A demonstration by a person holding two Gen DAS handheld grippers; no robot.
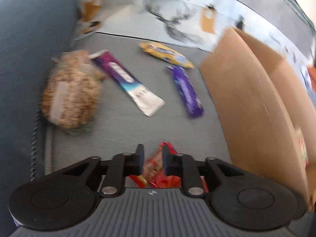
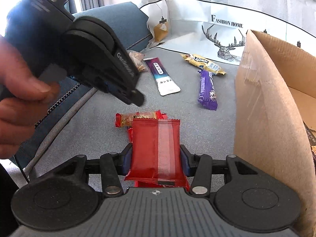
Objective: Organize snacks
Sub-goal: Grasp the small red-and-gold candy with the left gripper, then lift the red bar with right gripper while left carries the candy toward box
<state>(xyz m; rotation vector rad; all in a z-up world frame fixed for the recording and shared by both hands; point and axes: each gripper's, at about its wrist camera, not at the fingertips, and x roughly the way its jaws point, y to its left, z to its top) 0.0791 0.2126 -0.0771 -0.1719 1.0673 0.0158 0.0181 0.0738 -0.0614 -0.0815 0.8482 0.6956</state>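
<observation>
Jaws: right gripper point(image 2: 156, 158) clamps red packet point(image 2: 156, 150) | left gripper point(image 2: 136, 96) narrow, empty | box wall point(image 2: 260, 98) rightward

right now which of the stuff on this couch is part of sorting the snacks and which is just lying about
Part of the job:
- red packet, held in the right tool
- red-ended snack bar, below the left tool
- purple bar
- yellow bar
- purple-and-white sachet
- bag of nuts
- cardboard box

Just lying about:
- deer-print cushion
- blue cushion
</observation>
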